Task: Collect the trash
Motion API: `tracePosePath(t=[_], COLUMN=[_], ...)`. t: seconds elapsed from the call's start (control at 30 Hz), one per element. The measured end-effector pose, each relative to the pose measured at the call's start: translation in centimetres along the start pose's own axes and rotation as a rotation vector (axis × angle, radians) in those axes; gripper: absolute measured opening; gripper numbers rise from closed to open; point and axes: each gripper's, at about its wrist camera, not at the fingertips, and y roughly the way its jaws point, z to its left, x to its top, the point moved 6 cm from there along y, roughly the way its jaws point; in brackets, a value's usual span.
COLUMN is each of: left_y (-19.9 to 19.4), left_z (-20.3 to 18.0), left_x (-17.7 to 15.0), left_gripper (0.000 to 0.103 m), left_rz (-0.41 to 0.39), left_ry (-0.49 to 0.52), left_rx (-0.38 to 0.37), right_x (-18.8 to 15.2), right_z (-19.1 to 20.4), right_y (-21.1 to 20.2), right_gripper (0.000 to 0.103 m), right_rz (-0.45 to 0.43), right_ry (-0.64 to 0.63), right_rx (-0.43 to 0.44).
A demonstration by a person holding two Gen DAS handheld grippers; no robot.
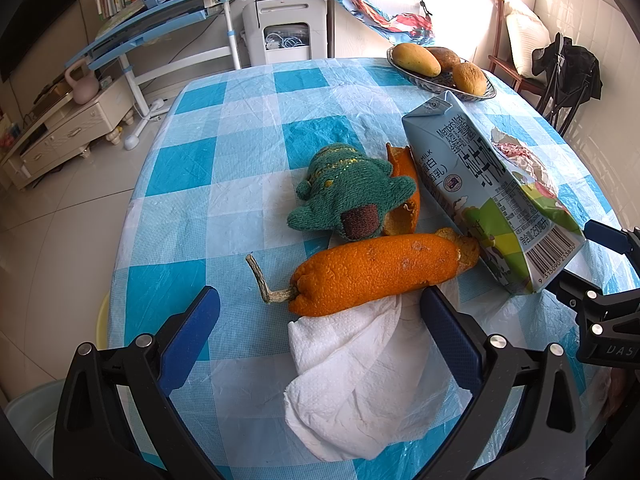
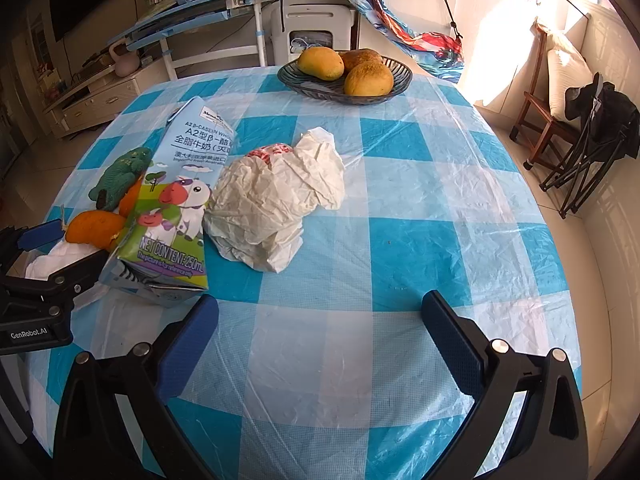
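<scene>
On the blue checked table, a long orange peel with a dry stem lies on a white paper napkin. My left gripper is open, its blue fingers either side of the napkin. A second peel piece lies behind, partly under a green knitted toy. A flattened milk carton lies to the right. A crumpled white wrapper sits beside the carton. My right gripper is open over bare tablecloth, nothing between its fingers. The left gripper shows at the right wrist view's left edge.
A dark bowl with three mangoes stands at the table's far side. Beyond are a blue desk, a white appliance, a low cabinet, and a wooden chair at right.
</scene>
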Motion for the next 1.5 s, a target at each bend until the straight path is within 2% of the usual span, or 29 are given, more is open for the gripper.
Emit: tracePosePath(t=[1.5], left_y=[0.02], left_z=[-0.04], left_x=[0.01], left_gripper=[0.097], left_rz=[0.000], left_ry=[0.000], left_rx=[0.000], right_x=[0.07], right_z=[-0.36], right_y=[0.04], right_gripper=[0.097], right_rz=[-0.003], right_ry=[0.016], right_rx=[-0.010])
